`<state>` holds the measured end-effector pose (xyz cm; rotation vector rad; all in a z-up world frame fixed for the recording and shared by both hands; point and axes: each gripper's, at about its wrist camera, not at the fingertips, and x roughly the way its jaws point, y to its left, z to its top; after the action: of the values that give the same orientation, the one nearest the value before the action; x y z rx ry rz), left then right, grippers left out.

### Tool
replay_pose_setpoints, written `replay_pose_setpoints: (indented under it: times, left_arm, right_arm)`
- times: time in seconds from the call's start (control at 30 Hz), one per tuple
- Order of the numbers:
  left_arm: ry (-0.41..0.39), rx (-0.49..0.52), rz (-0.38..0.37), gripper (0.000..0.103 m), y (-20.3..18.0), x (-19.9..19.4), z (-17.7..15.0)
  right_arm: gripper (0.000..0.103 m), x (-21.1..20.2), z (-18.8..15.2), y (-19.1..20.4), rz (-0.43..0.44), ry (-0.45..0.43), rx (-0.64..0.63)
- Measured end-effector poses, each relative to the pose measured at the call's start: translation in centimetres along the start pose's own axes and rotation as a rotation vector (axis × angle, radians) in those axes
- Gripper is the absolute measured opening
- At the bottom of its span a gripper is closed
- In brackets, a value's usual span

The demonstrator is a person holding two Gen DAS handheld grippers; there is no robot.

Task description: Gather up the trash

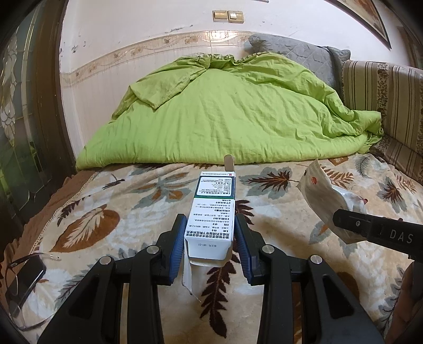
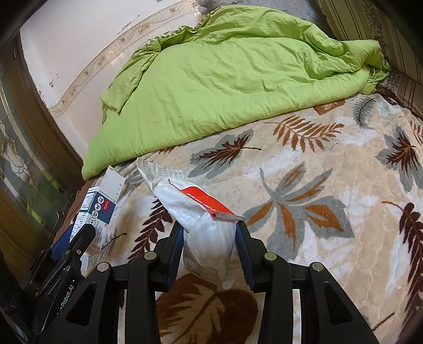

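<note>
Left gripper (image 1: 209,238), right gripper (image 2: 210,238): both clamped.

A leaf-patterned blanket (image 1: 277,219) in cream, brown and grey covers the bed across the lower half of both views. A rumpled lime-green duvet (image 1: 224,111) lies heaped on it in the middle of the frame, against the wall. At upper right a grey quilted pillow (image 1: 293,50) shows behind the duvet, beside a striped cushion (image 1: 383,84). A dark phone (image 1: 25,277) and eyeglasses (image 1: 18,304) rest at lower left. Two wall switches (image 1: 228,16) sit at top centre.
</note>
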<state>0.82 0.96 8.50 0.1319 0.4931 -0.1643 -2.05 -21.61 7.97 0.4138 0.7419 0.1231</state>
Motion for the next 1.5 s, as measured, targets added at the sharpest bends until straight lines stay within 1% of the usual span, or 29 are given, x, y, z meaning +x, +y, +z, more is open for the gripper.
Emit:
replay_pose_setpoints:
  times: [0.27,0.5,0.6,0.8,1.13,1.2,1.27,1.33,1.4,1.47,1.5]
  left_arm:
    - [-0.026,0.0,-0.001,0.035,-0.2,-0.9,-0.1]
    - [-0.044,-0.005,0.004,0.035,-0.2,-1.6,-0.4]
    - [-0.044,0.002,0.005,0.035,-0.4,-1.8,-0.5]
    - [-0.048,0.01,0.001,0.035,-0.6,-3.0,-1.1]
    - [-0.054,0.048,-0.003,0.035,-2.0,-5.0,-2.2]
    - [-0.029,0.021,-0.026,0.035,-1.5,-5.0,-2.2]
    - [0.02,-0.038,-0.08,0.036,-0.3,-4.6,-2.2]
    - [0.114,-0.096,-0.175,0.036,1.1,-3.2,-2.6]
    - [0.212,-0.14,-0.231,0.036,2.4,-1.5,-3.3]
    - [0.281,-0.201,-0.281,0.036,3.3,-0.2,-3.8]
    - [0.304,-0.232,-0.308,0.036,3.7,0.2,-4.1]
  right_arm:
    - [0.043,-0.7,0.0,-0.1,-0.005,-0.018,0.0]
    - [0.043,-2.1,-0.1,-0.2,-0.028,-0.051,-0.016]
    - [0.043,-2.7,-0.3,-0.5,-0.034,-0.06,-0.003]
    - [0.043,-4.0,-1.2,-1.2,-0.035,-0.063,0.028]
    - [0.043,-6.0,-2.8,-1.3,-0.042,-0.072,0.035]
    - [0.043,-6.5,-3.2,-1.3,-0.047,-0.076,0.027]
    - [0.043,-7.2,-3.5,-1.3,-0.055,-0.084,0.016]
    - [0.043,-7.7,-3.7,-1.5,-0.059,-0.087,0.013]
    - [0.043,-7.9,-3.8,-1.8,-0.057,-0.087,0.017]
    - [0.043,-8.1,-3.8,-1.9,-0.052,-0.088,0.024]
    - [0.043,-8.1,-3.7,-2.0,-0.048,-0.09,0.03]
